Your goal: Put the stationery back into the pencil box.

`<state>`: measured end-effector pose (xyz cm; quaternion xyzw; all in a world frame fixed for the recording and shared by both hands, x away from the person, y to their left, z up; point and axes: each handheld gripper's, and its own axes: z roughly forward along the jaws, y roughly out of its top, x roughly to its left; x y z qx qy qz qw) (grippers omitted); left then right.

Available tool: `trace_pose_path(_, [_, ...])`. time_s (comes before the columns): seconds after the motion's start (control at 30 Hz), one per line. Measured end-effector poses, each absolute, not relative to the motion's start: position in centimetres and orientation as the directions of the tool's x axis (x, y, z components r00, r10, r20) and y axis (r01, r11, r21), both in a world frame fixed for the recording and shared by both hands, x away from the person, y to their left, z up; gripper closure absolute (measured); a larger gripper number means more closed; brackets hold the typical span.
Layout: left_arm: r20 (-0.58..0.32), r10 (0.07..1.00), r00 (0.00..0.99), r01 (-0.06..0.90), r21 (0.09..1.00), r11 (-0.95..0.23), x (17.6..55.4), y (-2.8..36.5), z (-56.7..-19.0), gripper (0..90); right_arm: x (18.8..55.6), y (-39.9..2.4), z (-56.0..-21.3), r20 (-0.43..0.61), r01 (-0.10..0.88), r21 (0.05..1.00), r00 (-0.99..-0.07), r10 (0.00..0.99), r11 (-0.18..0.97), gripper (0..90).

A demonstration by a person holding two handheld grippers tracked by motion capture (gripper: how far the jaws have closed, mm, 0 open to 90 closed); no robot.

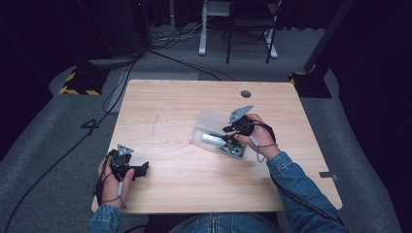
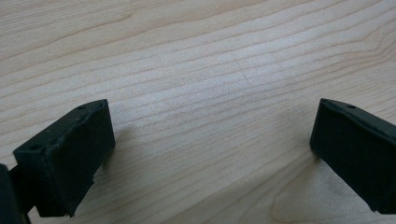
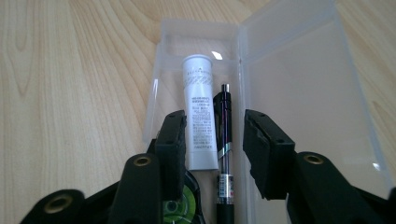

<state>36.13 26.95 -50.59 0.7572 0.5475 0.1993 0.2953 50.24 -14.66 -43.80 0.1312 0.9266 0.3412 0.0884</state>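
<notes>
Over the open clear plastic case point(image 3: 201, 56), which lies right of centre on the surface point(image 1: 175, 107), the right hand-held gripper point(image 3: 212, 140) hangs with its jaws partly apart. A white tube point(image 3: 200, 116) and a black pen point(image 3: 224, 135) lie between the pads, yet neither pad presses on either one; a gap shows on both sides, so nothing is held. Judging by that stance, the right hand-held gripper is either placing things into the case or sizing up one to lift out.

Inside the case tray the white tube lies lengthwise against the wall on the left of the right gripper view, cap end away from the camera, and the pen lies just beside it, parallel, next to the hinge. At the near end of the tray, under the gripper, sits something with a green round part point(image 3: 175, 205); I cannot tell what it is. The lid point(image 3: 299, 84) is folded flat onto the surface beside the tray and is bare, which keeps the tray open to a reach from above.

Well apart from the case, toward the near left corner of the surface, the left hand-held gripper point(image 1: 127, 167) rests low over the wood. Its jaws stand wide, with bare wood grain between them in the left gripper view, so it holds nothing and seems parked out of the way.
</notes>
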Motion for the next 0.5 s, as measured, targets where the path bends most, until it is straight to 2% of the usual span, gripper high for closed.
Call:
trace_pose_path(0.23, [-0.022,0.947,0.321,0.711,0.665,-0.226,36.1,27.0,-50.6,0.1,49.5,-15.5,-42.4,-0.062,0.201,0.699,-0.939,0.339,0.686,52.0])
trace_pose_path(0.37, [-0.022,0.947,0.321,0.711,0.666,-0.226,36.1,27.0,-50.6,0.1,48.9,-16.3,-41.7,-0.046,0.219,0.728,-0.93,0.366,0.649,43.8])
trace_pose_path(0.5, [-0.022,0.947,0.321,0.711,0.666,-0.226,36.1,27.0,-50.6,0.1,48.2,-17.5,-41.0,-0.035,0.239,0.745,-0.919,0.394,0.623,39.2])
